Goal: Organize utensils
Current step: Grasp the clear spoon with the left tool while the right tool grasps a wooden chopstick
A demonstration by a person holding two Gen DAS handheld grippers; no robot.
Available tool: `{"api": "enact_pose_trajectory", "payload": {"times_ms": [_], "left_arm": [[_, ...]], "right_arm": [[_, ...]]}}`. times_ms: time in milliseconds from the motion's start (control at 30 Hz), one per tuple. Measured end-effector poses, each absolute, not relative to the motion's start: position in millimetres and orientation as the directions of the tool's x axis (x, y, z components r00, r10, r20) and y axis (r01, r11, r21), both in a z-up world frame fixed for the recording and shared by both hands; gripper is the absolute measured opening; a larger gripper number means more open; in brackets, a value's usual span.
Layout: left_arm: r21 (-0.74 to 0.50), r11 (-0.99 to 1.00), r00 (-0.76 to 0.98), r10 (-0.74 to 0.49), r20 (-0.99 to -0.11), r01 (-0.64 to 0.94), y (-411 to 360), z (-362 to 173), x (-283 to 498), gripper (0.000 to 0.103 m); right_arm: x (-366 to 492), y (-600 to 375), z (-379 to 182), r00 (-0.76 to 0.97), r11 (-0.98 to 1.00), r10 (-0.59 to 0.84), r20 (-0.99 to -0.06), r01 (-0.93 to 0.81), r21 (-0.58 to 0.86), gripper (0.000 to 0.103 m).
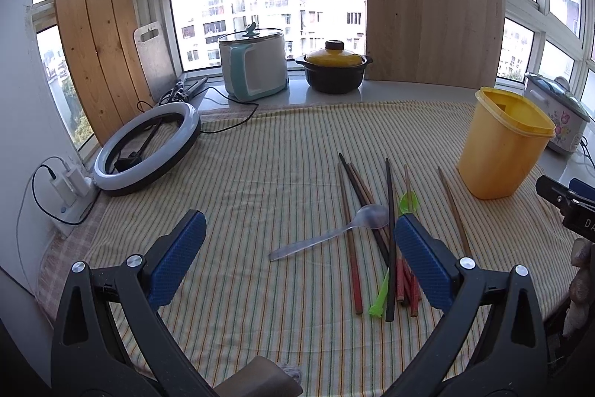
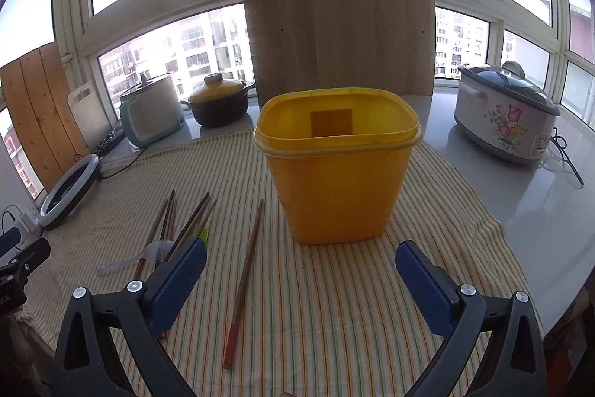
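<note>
- Left hand-held gripper (image 1: 297, 248): we hold it spread wide and empty, above the striped tabletop (image 1: 260, 173).
- Metal spoon (image 1: 331, 235): between its fingers, across the chopsticks (image 1: 366, 222).
- Right hand-held gripper (image 2: 301, 270): equally agape and empty.
- Lone chopstick (image 2: 245, 278): between its fingers.
- Yellow container (image 2: 334, 181): upright just ahead.

Empty yellow bin (image 2: 336, 181) stands upright; chopsticks (image 1: 366, 207), a metal spoon (image 1: 331, 235) and green plastic spoon (image 1: 407, 203) lie scattered beside it, one chopstick (image 2: 245, 279) apart.

A home kitchen: rice cooker (image 2: 505, 121), clay pot (image 1: 334, 67) and cutting boards (image 1: 95, 47) line the windowsill.
</note>
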State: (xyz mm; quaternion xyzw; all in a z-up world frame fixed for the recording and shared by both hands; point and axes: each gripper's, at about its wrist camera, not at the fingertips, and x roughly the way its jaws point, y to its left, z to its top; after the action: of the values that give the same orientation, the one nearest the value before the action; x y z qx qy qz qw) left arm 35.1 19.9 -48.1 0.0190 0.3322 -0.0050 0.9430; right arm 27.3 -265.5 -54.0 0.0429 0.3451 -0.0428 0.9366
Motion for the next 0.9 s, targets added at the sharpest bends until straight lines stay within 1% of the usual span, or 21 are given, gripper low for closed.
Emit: {"api": "enact_pose_trajectory", "payload": {"times_ms": [67, 200, 267, 300, 367, 500, 533, 667, 700, 733, 800, 867, 900], "left_arm": [[0.042, 0.999, 0.765, 0.018, -0.644, 0.012, 27, -57, 37, 0.103], [0.021, 1.0, 0.729, 0.003, -0.684, 0.015, 43, -78, 41, 0.103], [0.015, 0.999, 0.723, -0.02, -0.69, 0.042, 47, -85, 42, 0.099], [0.013, 0.998, 0.722, -0.036, -0.691, 0.063, 48, -88, 42, 0.094], [0.007, 0.996, 0.716, -0.06, -0.696, 0.09, 51, -92, 45, 0.091], [-0.002, 0.982, 0.691, -0.135, -0.71, 0.19, 44, -94, 55, 0.071], [0.0, 0.974, 0.678, -0.156, -0.718, 0.224, 39, -95, 59, 0.066], [-0.012, 0.94, 0.607, -0.23, -0.76, 0.341, 20, -102, 79, 0.054], [-0.019, 0.928, 0.584, -0.25, -0.772, 0.372, 16, -104, 84, 0.049], [-0.023, 0.917, 0.562, -0.264, -0.784, 0.399, 10, -108, 90, 0.041], [-0.013, 0.904, 0.535, -0.265, -0.802, 0.428, 1, -114, 100, 0.035], [-0.022, 0.888, 0.497, -0.278, -0.822, 0.46, -5, -121, 109, 0.03], [-0.03, 0.882, 0.477, -0.283, -0.832, 0.471, -6, -124, 113, 0.024]], "right_arm": [[29, -270, -58, 0.743, 0.993, -0.045, -0.668, 0.106, 0.051, 0.103], [33, -278, -69, 0.704, 0.992, 0.002, -0.71, 0.091, 0.093, 0.101], [36, -277, -76, 0.683, 0.991, 0.026, -0.73, 0.079, 0.109, 0.094], [38, -276, -79, 0.675, 0.991, 0.037, -0.737, 0.07, 0.113, 0.093], [40, -272, -85, 0.659, 0.992, 0.054, -0.75, 0.053, 0.119, 0.091], [46, -263, -94, 0.633, 0.992, 0.083, -0.77, 0.024, 0.127, 0.086], [48, -262, -96, 0.626, 0.991, 0.093, -0.775, 0.02, 0.134, 0.082], [57, -259, -102, 0.593, 0.986, 0.13, -0.794, 0.009, 0.168, 0.072], [58, -259, -103, 0.589, 0.985, 0.135, -0.797, 0.007, 0.172, 0.071], [60, -258, -104, 0.584, 0.984, 0.14, -0.8, 0.005, 0.175, 0.069], [63, -257, -105, 0.575, 0.982, 0.157, -0.803, -0.002, 0.191, 0.066], [67, -257, -108, 0.557, 0.978, 0.176, -0.812, -0.001, 0.211, 0.059], [69, -257, -110, 0.549, 0.975, 0.184, -0.815, 0.0, 0.22, 0.057]]}}
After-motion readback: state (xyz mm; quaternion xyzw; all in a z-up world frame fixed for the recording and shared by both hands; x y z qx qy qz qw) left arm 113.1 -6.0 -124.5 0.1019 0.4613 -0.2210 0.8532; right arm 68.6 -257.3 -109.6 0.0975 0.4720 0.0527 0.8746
